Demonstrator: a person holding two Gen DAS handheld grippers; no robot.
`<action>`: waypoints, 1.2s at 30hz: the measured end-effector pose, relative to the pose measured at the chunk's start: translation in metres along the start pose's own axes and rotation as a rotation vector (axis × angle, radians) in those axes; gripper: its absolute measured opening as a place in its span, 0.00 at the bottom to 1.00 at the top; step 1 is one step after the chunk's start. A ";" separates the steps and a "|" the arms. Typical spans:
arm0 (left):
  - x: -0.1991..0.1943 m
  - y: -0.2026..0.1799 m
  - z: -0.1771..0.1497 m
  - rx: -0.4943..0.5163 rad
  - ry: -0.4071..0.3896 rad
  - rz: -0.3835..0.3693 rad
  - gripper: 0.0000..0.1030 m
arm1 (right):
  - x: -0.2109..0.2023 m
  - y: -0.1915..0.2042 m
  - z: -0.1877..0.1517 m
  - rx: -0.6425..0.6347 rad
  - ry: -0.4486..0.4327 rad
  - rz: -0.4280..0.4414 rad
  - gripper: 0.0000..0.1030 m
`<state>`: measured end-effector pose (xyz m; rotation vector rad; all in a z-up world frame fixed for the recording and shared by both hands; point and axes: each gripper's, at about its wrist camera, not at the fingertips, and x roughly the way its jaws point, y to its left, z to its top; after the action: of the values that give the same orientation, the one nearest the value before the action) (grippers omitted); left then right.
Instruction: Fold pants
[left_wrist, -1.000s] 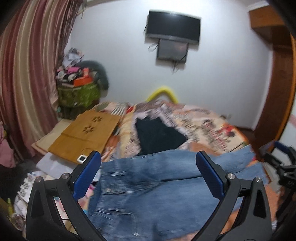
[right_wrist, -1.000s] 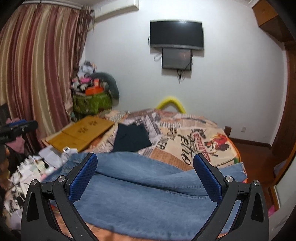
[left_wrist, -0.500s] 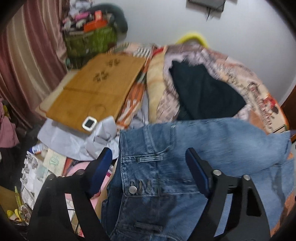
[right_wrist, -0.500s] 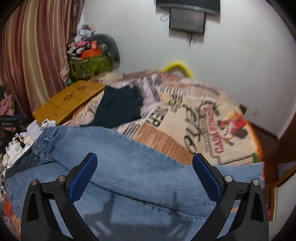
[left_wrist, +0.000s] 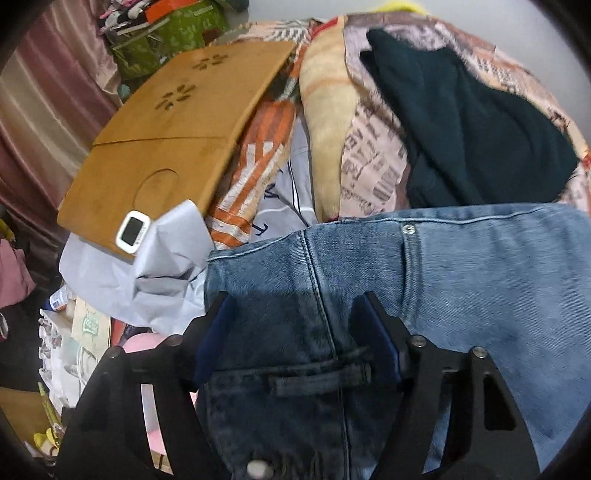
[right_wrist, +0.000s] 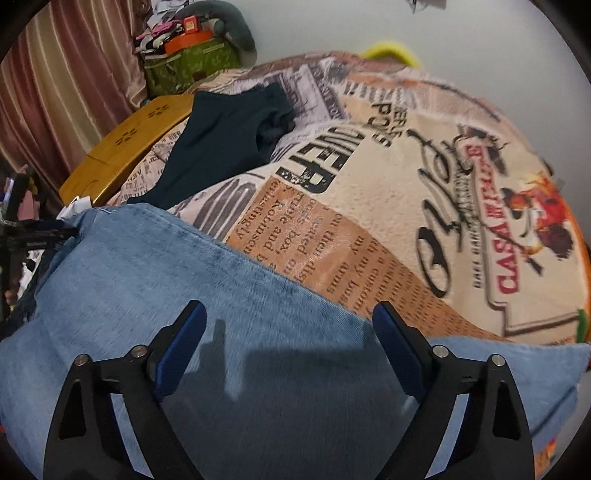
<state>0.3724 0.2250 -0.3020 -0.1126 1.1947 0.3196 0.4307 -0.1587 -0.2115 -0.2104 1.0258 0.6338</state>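
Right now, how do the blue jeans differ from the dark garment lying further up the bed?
The jeans are light blue denim with seams, a belt loop and rivets; the dark garment is plain and near black-green. The jeans spread wide across the near part of the bed, while the dark garment covers a smaller patch behind them. The left tool and right tool sit over the jeans; nothing is near the dark garment. Both lie on the printed bedspread.

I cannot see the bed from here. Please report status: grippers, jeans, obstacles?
Left gripper open over waistband of the jeans. Right gripper open over a leg, nothing gripped. Jeans spread flat, unfolded. Dark garment beyond, apart.
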 end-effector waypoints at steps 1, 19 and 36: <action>0.005 -0.001 0.001 0.009 0.004 -0.006 0.63 | 0.005 0.000 0.001 -0.001 0.009 0.008 0.80; 0.000 -0.012 0.014 0.008 -0.082 -0.034 0.15 | 0.025 0.009 -0.004 -0.015 0.014 0.020 0.08; -0.114 -0.009 -0.017 0.048 -0.261 -0.085 0.14 | -0.086 0.030 -0.020 -0.047 -0.166 -0.021 0.06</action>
<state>0.3224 0.1908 -0.2034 -0.0766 0.9359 0.2233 0.3674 -0.1773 -0.1451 -0.2058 0.8489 0.6460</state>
